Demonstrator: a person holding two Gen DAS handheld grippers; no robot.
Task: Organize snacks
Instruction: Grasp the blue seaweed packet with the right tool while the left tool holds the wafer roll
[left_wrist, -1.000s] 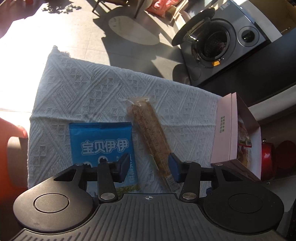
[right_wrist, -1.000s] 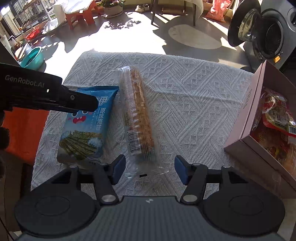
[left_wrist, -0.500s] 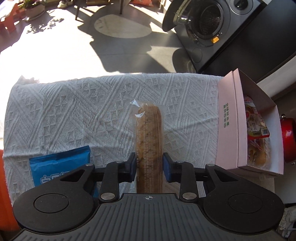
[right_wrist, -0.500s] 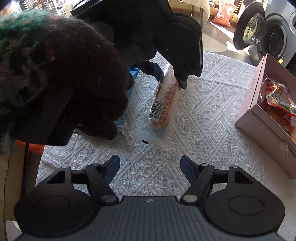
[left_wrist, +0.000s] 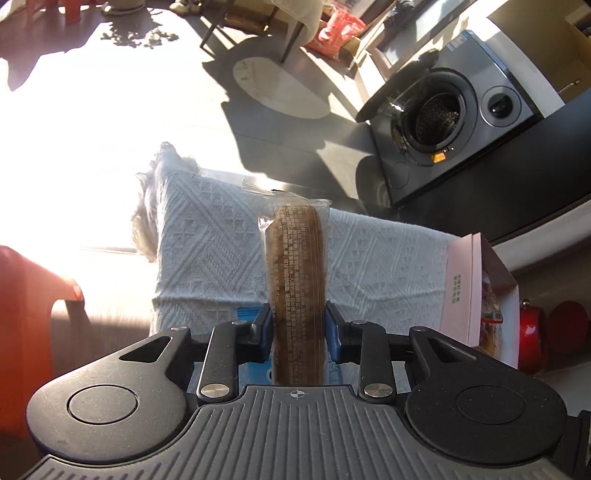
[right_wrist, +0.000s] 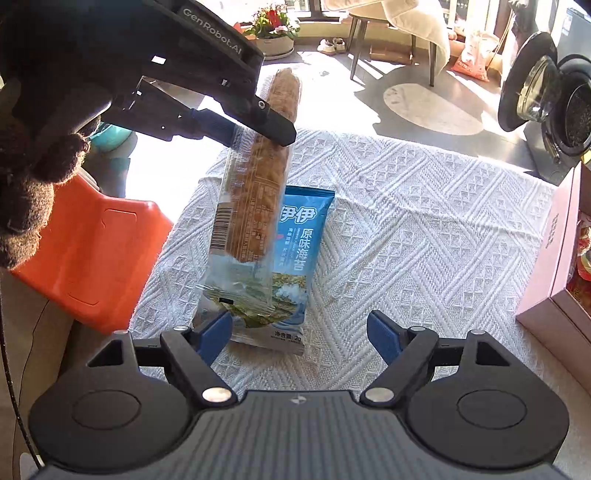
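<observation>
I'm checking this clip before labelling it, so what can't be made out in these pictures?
- Pink box contents: right wrist view, cut off by the frame edge.
- Blue seaweed packet: left part hidden behind the cracker sleeve held in the left gripper.
- Floor, left wrist view: washed out by sun glare.

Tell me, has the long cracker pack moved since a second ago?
Yes. The cracker pack is up off the white cloth, clamped in the left gripper, hanging above the blue seaweed packet.
</observation>
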